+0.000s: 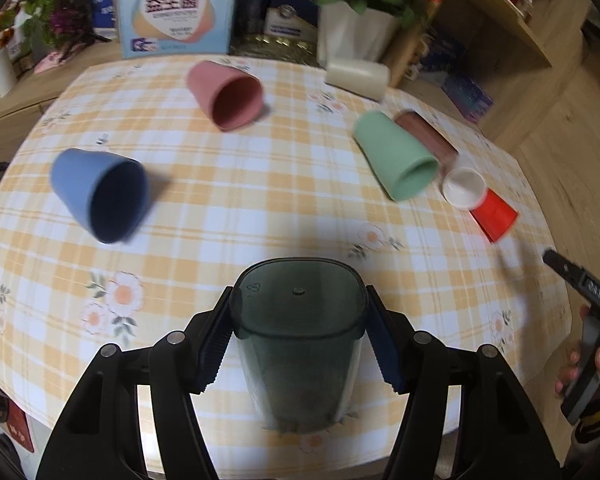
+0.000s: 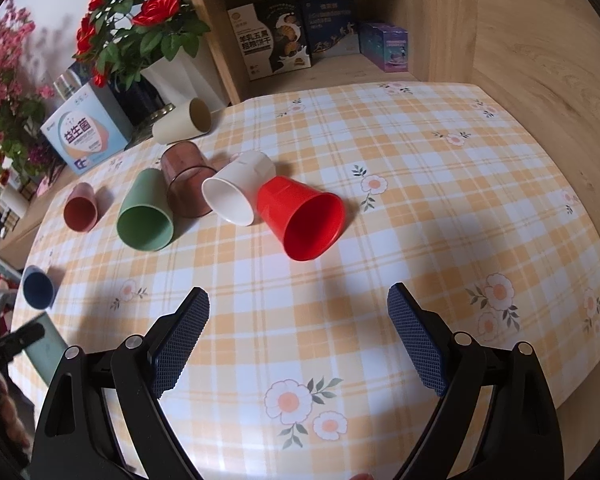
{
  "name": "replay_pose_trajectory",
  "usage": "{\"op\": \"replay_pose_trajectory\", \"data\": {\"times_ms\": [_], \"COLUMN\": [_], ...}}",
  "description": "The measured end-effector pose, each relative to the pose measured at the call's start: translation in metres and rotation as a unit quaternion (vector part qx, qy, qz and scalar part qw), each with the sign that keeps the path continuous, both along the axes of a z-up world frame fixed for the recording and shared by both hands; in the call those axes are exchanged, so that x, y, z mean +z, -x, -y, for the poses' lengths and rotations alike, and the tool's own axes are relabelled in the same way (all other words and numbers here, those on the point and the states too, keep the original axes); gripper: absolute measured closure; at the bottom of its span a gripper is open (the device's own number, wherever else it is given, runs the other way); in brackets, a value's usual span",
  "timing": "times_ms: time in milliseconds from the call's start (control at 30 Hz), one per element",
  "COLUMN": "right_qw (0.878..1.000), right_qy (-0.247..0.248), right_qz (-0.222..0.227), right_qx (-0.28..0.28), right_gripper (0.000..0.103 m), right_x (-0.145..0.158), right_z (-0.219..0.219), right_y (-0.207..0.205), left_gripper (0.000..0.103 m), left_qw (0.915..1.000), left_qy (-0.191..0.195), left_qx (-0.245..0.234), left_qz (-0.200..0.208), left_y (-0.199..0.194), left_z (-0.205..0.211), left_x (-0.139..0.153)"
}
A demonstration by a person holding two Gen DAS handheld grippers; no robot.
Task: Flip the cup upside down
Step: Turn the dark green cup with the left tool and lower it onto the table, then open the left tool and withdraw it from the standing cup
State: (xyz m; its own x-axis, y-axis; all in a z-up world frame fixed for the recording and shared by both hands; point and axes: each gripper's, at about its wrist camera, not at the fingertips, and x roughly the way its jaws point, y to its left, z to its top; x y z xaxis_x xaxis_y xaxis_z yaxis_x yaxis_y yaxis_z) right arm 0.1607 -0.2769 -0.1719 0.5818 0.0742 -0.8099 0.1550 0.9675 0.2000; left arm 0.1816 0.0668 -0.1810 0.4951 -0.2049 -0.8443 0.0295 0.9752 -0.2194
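The left gripper (image 1: 298,336) has its fingers closed on the dark translucent cup (image 1: 300,344), base up, mouth toward the surface (image 1: 260,208). Judged mid-flip; next it needs lowering squarely onto its rim, then release. Ahead lie the blue cup (image 1: 100,194) and green cup (image 1: 396,156), sideways, apparently empty. The right gripper (image 2: 298,316) hovers wide open, holding nothing, red cup (image 2: 304,220) ahead.

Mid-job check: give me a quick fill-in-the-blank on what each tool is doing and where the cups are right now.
1. The left tool is shut on the ____ translucent cup.
2. The right tool is ____ and holds nothing.
3. The white cup lies on its side touching the ____ cup.
4. The blue cup lies on its ____ on the checked tablecloth.

Missing words: dark green; open; red; side
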Motion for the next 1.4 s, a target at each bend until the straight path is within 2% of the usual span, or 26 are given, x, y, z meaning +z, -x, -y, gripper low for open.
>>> {"op": "replay_pose_trajectory", "data": {"times_ms": [133, 333, 667, 933, 1200, 1400], "right_qw": [1.000, 1.000, 1.000, 1.000, 1.000, 1.000], "right_qy": [-0.001, 0.003, 0.001, 0.001, 0.003, 0.007], "right_qz": [-0.001, -0.006, -0.008, -0.006, 0.005, 0.026], "right_qx": [0.001, 0.013, 0.009, 0.007, 0.002, 0.001], "right_gripper": [0.015, 0.015, 0.015, 0.015, 0.015, 0.015], "right_x": [0.002, 0.000, -0.001, 0.002, 0.015, 0.037], "right_z": [-0.004, -0.012, -0.010, -0.007, -0.005, -0.006], "right_y": [-0.001, -0.002, -0.001, 0.001, 0.009, 0.019], "left_gripper": [0.042, 0.042, 0.042, 0.042, 0.042, 0.040], "left_qw": [0.9993, 0.9980, 0.9951, 0.9932, 0.9929, 0.9914], "left_qy": [-0.016, -0.027, -0.078, -0.097, -0.098, -0.096], "left_qx": [0.027, 0.049, 0.045, 0.044, 0.047, 0.043], "left_qz": [0.020, 0.027, 0.041, 0.047, 0.049, 0.078], "left_y": [-0.007, -0.018, -0.020, -0.017, -0.015, -0.008], "left_z": [-0.018, -0.031, -0.014, 0.000, -0.001, 0.001], "left_x": [0.004, 0.005, 0.001, -0.003, 0.002, 0.028]}}
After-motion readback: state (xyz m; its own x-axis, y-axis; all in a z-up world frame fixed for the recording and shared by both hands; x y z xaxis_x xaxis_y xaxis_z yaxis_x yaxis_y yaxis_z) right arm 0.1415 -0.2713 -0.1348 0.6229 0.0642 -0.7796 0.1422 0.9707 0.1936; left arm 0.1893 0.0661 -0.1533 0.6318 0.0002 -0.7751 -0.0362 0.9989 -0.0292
